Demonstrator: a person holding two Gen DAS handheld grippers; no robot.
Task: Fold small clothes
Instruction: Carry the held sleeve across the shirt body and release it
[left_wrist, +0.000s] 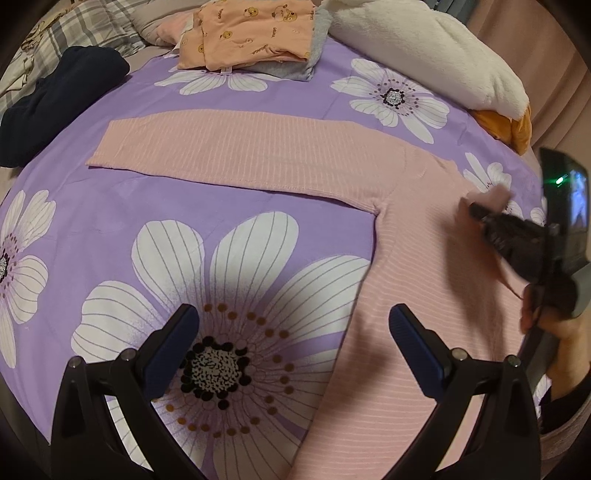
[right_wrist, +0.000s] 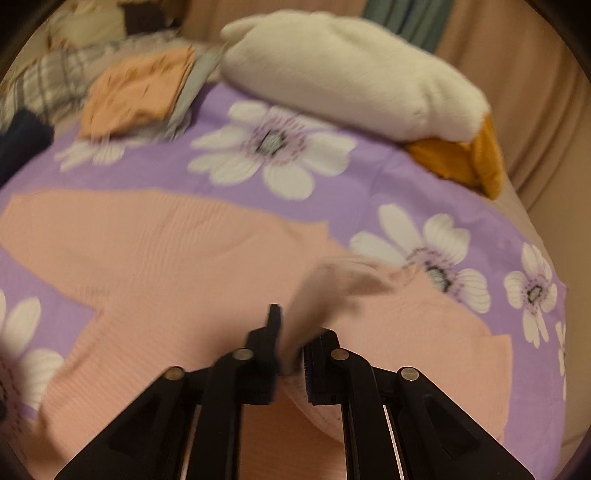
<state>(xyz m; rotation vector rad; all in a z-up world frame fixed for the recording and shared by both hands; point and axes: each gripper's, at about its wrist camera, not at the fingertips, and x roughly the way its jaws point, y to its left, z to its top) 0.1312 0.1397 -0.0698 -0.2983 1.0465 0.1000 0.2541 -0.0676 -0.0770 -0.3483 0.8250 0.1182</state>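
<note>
The pink ribbed top (left_wrist: 424, 280) lies spread on the purple flowered bedspread (left_wrist: 258, 206), body toward the person and one long sleeve (left_wrist: 229, 147) stretched flat out to the left. The right gripper (right_wrist: 291, 354) has its fingers pinched together on a fold of that pink fabric, seemingly near the neckline or shoulder (motion blur smears the exact spot), and the cloth rises limply from the jaws. The left gripper (left_wrist: 291, 350) hangs above the bedspread with its fingers wide apart, holding nothing, one finger over the big flower and the other over the top's edge. This looks like a light, soft knit that will drape and sag from any single pinch, so a clean fold probably wants a second hold; the sleeve cuff or the hem edge look like the sensible places, where a seam gives the pads something firmer to bite. At the far side sit an already folded peach printed garment (left_wrist: 255, 33), a dark navy piece (left_wrist: 55, 99) and a white plush toy (right_wrist: 351, 74).
</note>
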